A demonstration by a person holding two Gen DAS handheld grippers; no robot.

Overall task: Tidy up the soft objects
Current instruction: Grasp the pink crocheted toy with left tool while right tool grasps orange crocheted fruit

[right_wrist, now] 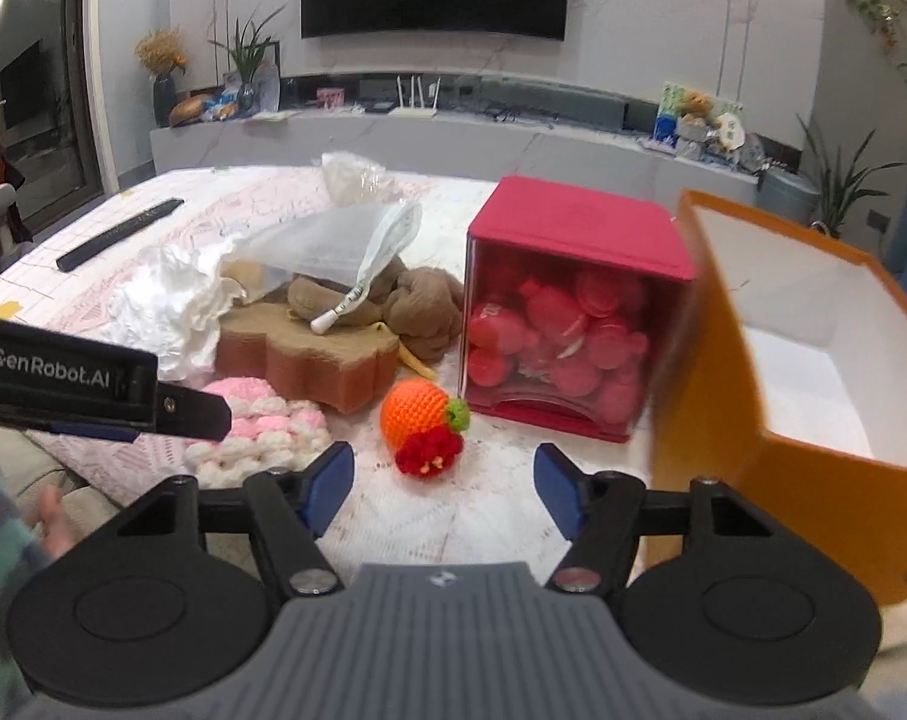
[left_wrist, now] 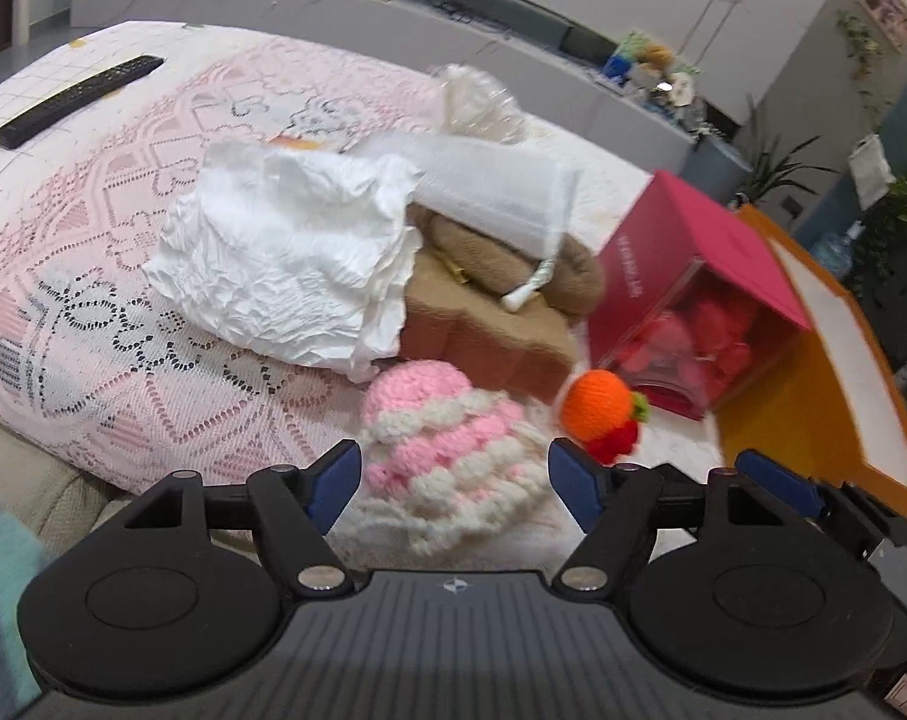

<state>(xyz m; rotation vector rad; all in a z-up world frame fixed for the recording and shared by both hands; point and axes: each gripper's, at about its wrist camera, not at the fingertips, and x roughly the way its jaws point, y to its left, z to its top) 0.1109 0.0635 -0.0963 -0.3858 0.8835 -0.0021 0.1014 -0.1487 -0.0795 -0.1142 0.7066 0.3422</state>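
Bobbly pink-and-white crochet hat [left_wrist: 447,456]

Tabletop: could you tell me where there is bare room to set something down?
Free: the cloth in front of the crocheted orange and red box, toward the right gripper; and the pink lace between the remote and white paper. Crowded: the paper, sponge, brown yarn and mesh bag pile up mid-table.

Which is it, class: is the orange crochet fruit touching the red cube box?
Apart. The right wrist view shows bare tablecloth between the orange crochet fruit and the red cube box.
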